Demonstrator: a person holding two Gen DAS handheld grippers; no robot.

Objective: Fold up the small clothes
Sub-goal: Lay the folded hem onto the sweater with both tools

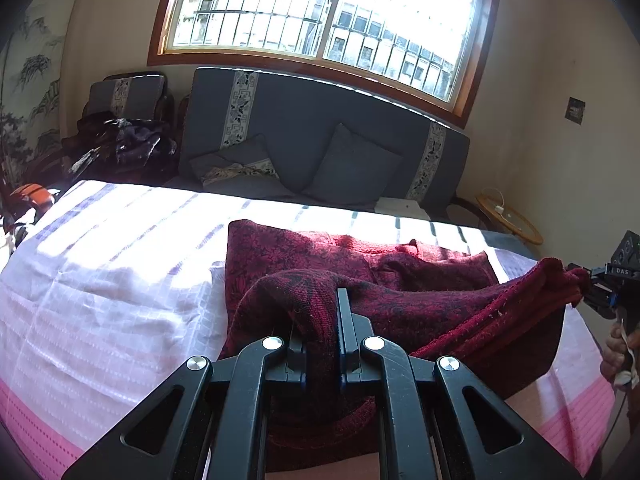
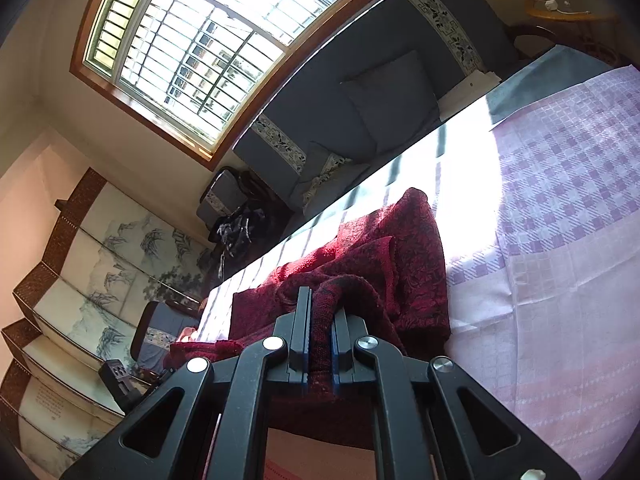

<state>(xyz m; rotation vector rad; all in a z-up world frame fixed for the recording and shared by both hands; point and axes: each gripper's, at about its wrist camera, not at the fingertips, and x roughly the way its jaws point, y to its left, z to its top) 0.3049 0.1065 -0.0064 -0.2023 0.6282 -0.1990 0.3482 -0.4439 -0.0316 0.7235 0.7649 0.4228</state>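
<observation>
A dark red patterned knit garment lies on the table with its near edge lifted. My left gripper is shut on a bunched corner of that edge, which hangs between its fingers. My right gripper is shut on the other corner of the garment. In the left wrist view the right gripper shows at the far right, pinching the stretched hem above the table. In the right wrist view the left gripper shows at the lower left.
The table carries a white, purple and pink checked cloth. Behind it stands a grey sofa with cushions under a barred window. A chair with dark clothes is at the left. A round wooden side table is at the right.
</observation>
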